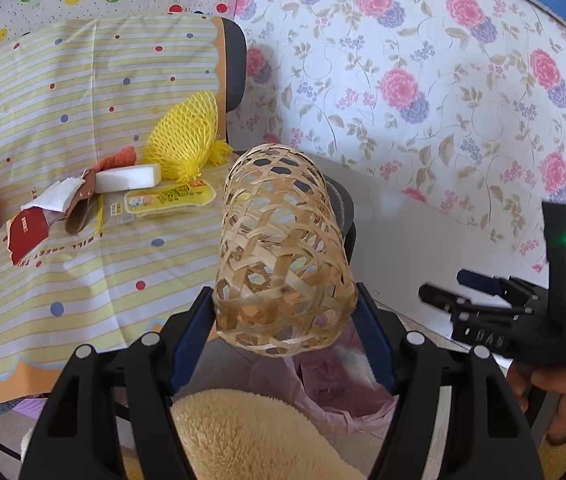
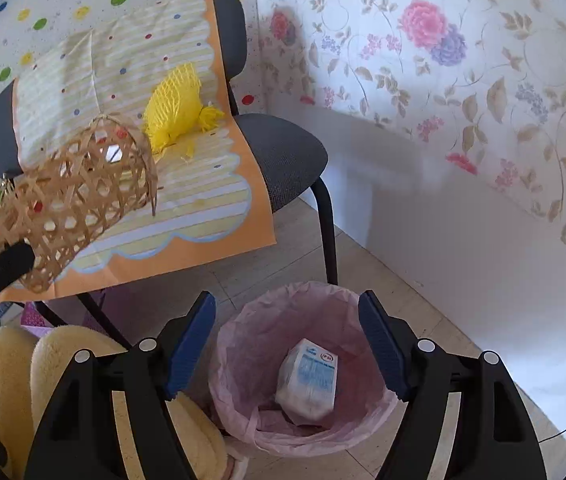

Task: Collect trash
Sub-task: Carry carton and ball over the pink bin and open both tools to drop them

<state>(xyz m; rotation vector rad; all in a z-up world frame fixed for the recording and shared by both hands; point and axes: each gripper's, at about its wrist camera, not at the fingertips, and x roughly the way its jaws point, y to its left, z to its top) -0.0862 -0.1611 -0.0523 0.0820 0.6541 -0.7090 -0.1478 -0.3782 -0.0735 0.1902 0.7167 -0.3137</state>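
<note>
Above the pink-lined trash bin (image 2: pixel 303 368), right gripper (image 2: pixel 287 348) hangs spread, holding nothing; a white packet (image 2: pixel 309 380) lies inside. Left gripper (image 1: pixel 283 336) pinches a woven bamboo basket (image 1: pixel 283 256) beside the chair (image 2: pixel 283 152), apparently just short of the bin.

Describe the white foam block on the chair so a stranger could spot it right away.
Find the grey chair draped with a striped cloth. Among the litter on its seat, the foam block lies just left of the yellow net. It is the only plain white, brick-shaped piece there.
</note>
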